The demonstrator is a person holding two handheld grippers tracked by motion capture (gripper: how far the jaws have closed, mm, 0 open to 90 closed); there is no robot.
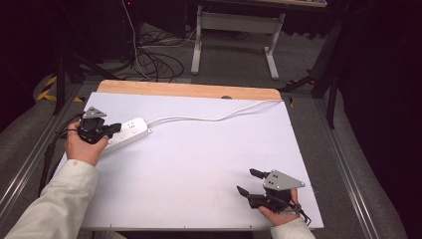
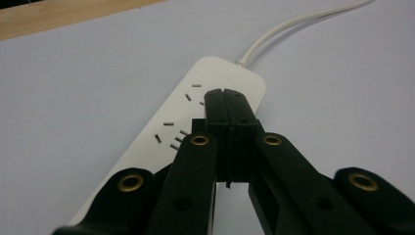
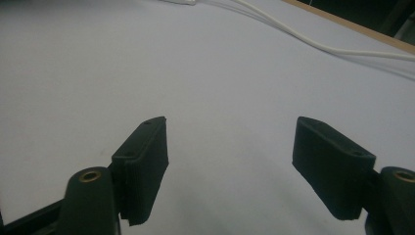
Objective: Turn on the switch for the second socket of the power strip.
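Over the power strip (image 2: 195, 117) at the table's (image 1: 199, 164) left edge, left gripper (image 2: 226, 95) has jaws pressed together, empty. Right gripper (image 3: 230, 142) gapes wide, well apart. Risk: closed tips shove the strip sideways, since nothing pins it.

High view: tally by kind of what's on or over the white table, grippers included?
White plastic power strip with its white cord: 1
Black two-jaw grippers: 2, the left gripper shut with its tips over the strip, the right gripper open over bare table
Total: 3
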